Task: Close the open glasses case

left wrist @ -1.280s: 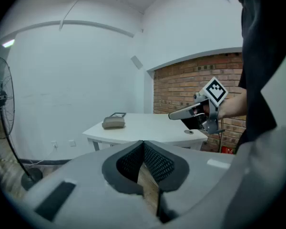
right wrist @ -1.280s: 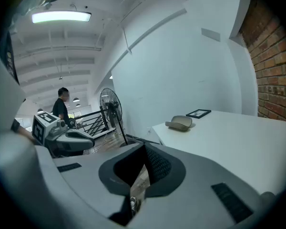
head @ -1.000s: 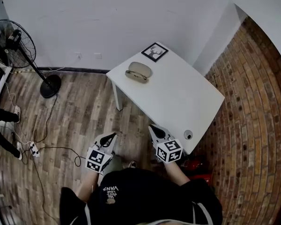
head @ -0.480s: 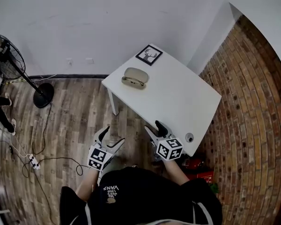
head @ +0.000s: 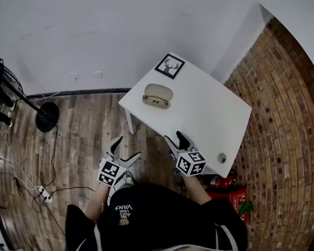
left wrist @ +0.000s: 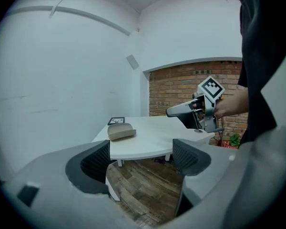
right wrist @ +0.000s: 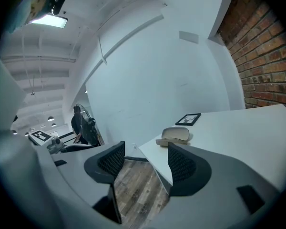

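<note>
Two pairs of jaws apart and empty; glasses case open on the table.
The left gripper, over the wood floor, and the right gripper, at the table's near edge, have just been opening their jaws, with nothing between them. The case lies towards the table's far side, near a framed picture, well apart from both grippers.
</note>
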Motion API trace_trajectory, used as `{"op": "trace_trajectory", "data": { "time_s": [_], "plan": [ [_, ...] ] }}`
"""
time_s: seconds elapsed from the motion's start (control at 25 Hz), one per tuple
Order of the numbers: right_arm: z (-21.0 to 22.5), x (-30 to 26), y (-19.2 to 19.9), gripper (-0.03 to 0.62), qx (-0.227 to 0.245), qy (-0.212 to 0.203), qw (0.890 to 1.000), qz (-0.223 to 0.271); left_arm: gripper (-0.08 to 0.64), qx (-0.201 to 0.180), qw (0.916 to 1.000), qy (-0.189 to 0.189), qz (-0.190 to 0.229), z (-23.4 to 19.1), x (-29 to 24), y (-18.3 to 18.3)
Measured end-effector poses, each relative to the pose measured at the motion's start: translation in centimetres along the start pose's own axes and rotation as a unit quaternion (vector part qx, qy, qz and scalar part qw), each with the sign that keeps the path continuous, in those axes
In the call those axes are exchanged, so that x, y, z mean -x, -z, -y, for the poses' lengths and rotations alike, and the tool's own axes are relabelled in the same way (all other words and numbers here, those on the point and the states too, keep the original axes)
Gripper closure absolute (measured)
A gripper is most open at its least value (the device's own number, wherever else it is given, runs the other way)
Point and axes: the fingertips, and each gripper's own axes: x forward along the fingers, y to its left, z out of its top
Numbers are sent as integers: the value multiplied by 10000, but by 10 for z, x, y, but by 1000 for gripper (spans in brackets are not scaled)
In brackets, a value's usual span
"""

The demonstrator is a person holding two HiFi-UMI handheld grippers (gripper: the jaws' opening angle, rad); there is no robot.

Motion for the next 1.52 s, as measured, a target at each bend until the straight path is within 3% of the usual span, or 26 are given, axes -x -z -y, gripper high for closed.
{"op": "trace_trajectory", "data": {
  "time_s": [0.4,0.6,0.96,1.52],
  "plan": [
    [-13,-45,3,331,-368,561,9975,237,152,-413,9976,528,-170,-66,3,10],
    [-1,-55,-2,333,-376,741,9963,216,152,-397,9968,670,-205,-81,-14,10],
    [59,-80,-22,334,-416,799,9958,134,152,-400,9960,763,-242,-84,-77,-3],
    [167,-159,-72,359,-339,619,9972,-228,152,-417,9937,824,-640,-96,-192,-18]
  ]
}}
